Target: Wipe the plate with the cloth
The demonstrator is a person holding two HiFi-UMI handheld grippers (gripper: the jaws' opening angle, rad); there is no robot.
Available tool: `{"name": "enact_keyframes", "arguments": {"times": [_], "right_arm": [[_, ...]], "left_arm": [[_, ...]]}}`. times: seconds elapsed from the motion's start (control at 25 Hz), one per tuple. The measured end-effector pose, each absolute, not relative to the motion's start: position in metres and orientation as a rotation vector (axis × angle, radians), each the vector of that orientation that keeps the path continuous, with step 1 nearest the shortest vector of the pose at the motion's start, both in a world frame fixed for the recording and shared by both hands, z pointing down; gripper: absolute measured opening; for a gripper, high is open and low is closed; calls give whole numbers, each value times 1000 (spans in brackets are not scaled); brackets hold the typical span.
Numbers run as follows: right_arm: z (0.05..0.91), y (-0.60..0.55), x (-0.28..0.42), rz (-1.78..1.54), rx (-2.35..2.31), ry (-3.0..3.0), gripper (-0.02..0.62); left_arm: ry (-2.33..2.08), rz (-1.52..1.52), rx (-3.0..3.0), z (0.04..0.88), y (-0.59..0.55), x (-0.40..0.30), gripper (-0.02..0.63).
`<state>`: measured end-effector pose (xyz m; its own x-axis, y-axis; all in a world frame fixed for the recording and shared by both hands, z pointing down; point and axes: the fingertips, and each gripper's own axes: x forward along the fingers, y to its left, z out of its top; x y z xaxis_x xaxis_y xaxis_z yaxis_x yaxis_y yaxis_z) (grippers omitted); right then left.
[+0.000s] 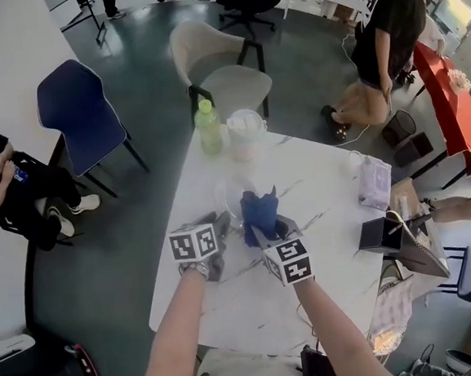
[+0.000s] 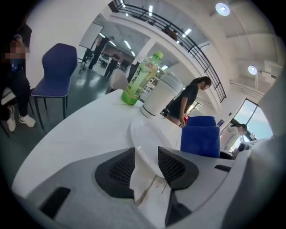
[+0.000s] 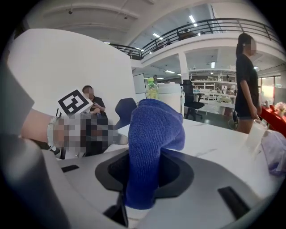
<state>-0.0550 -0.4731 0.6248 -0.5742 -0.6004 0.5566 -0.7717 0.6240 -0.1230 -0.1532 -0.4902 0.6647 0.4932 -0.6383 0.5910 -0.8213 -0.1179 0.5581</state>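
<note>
The left hand-held gripper [image 2: 146,157] was clamped on the near rim of the plate [image 2: 147,134] over the white surface [image 2: 85,129]. The plate looked stiff, glossy, probably slippery and breakable, so best held there. At its 3 o'clock the right hand-held gripper [image 3: 145,167] pinched the cloth [image 3: 152,134], soft and light.

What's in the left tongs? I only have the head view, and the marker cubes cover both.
Observer: In the left gripper view, the left tongs are closed on the near rim of the white plate.
Operator: And the right?
Observer: In the right gripper view, the right tongs are shut on the blue cloth, which stands up out of them.
Operator: Is the plate flat on the table?
Observer: Probably not. The left gripper view shows the marble table below the rim between the tongs, so the near edge looks lifted.
</note>
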Motion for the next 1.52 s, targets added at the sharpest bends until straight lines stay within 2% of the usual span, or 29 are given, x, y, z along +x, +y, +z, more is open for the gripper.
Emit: {"name": "enact_keyframes", "arguments": {"times": [0.52, 0.6, 0.68, 0.84, 1.52], "right_arm": [[659, -497, -58, 536, 996, -2325, 115], [660, -497, -59, 539, 977, -2326, 115], [662, -496, -60, 548, 956, -2327, 115], [664, -493, -59, 522, 938, -2319, 115], [547, -429, -26, 508, 1173, -2543, 115]], "left_arm": [[-1141, 257, 1682, 681, -514, -145, 140], [-1132, 263, 1678, 681, -517, -144, 115], [-1131, 236, 1668, 680, -519, -146, 51], [-1088, 135, 1687, 669, -522, -140, 26], [-1099, -45, 1878, 593, -468, -126, 15]]}}
